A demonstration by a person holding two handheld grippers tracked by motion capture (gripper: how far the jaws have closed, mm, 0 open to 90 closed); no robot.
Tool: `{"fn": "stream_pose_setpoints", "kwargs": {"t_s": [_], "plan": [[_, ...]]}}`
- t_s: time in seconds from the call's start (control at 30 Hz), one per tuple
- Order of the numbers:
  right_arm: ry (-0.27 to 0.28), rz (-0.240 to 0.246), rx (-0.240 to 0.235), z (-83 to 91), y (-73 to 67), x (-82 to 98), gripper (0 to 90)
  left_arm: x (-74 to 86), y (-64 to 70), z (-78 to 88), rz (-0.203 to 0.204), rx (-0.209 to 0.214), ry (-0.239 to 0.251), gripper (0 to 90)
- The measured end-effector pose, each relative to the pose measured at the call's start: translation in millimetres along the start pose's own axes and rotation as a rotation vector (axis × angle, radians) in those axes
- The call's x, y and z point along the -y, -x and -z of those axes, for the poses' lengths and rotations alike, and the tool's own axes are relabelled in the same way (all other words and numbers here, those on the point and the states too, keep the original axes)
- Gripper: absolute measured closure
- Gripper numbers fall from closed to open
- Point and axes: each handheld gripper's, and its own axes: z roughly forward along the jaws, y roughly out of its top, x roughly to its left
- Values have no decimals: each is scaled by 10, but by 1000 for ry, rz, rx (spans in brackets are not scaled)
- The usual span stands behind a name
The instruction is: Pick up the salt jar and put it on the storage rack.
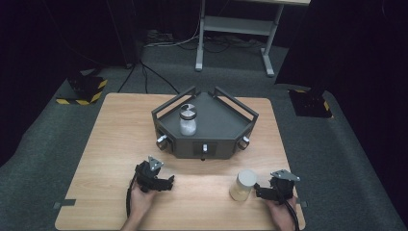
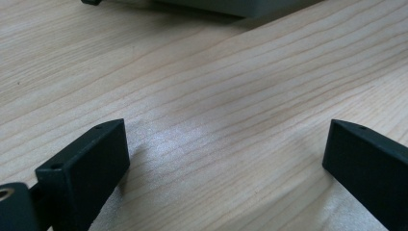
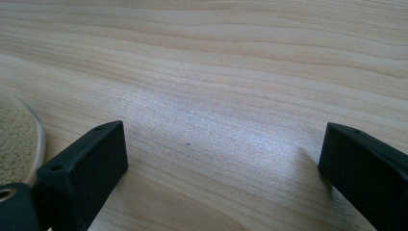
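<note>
- High view: the left gripper rests in the person's hand on the wooden table, at about 7 o'clock from the dark tray stand.
- The right gripper lies at 5 o'clock from the stand, just beside a jar of pale grains, which stands at its 9 o'clock; I cannot tell whether they touch.
- A second jar, silver-lidded, stands upright on the stand.
- Left gripper view: jaws spread wide, bare table between them; the stand's edge shows at 12 o'clock.
- Right gripper view: jaws wide apart, gripping nothing; the jar of pale grains sits at 9 o'clock, outside the left jaw.
</note>
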Motion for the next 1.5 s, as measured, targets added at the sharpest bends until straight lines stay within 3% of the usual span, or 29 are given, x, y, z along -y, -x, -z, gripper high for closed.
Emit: {"fn": "stream_pose_setpoints", "kwargs": {"t_s": [0.7, 1.5], "plan": [[-10, -18, 16, -30, -38, -39, 2, 30, 40, 18, 19, -20, 9, 44], [-10, -98, 100, -31, -158, -41, 4, 22, 72, 9, 34, -33, 10, 45]]}}
